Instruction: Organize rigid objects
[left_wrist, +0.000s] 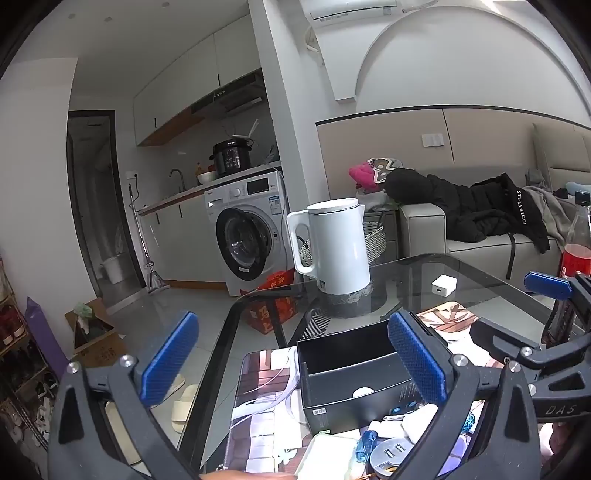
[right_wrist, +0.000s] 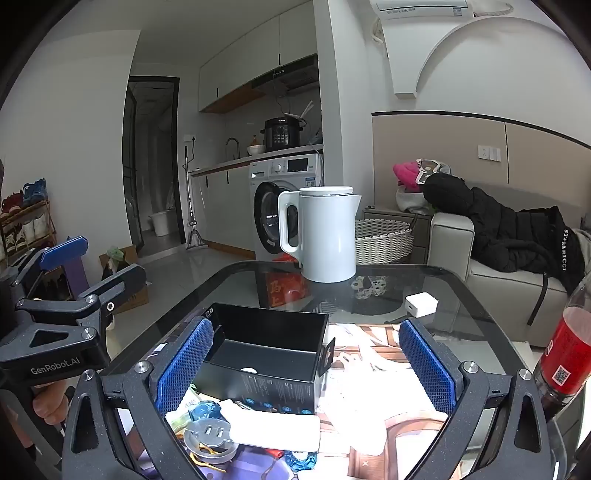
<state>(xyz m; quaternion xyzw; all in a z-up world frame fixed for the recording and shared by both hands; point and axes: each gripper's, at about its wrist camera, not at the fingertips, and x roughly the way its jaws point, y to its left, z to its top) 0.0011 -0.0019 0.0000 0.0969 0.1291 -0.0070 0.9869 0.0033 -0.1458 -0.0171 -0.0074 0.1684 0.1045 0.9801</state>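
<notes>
An open black box (left_wrist: 354, 373) (right_wrist: 266, 354) stands on a printed mat on the glass table (right_wrist: 388, 273), with a small white thing inside. A pile of small objects lies in front of it: a round grey USB hub (right_wrist: 208, 435) (left_wrist: 391, 452), a white flat block (right_wrist: 275, 428), blue pieces (left_wrist: 364, 443). My left gripper (left_wrist: 295, 363) is open and empty above the table's left edge. My right gripper (right_wrist: 306, 363) is open and empty above the pile and box.
A white kettle (left_wrist: 338, 245) (right_wrist: 321, 232) stands at the table's far side. A small white charger cube (right_wrist: 421, 304) lies to its right. A red-labelled bottle (right_wrist: 565, 354) stands at the right edge. A sofa, a basket and a washing machine lie beyond.
</notes>
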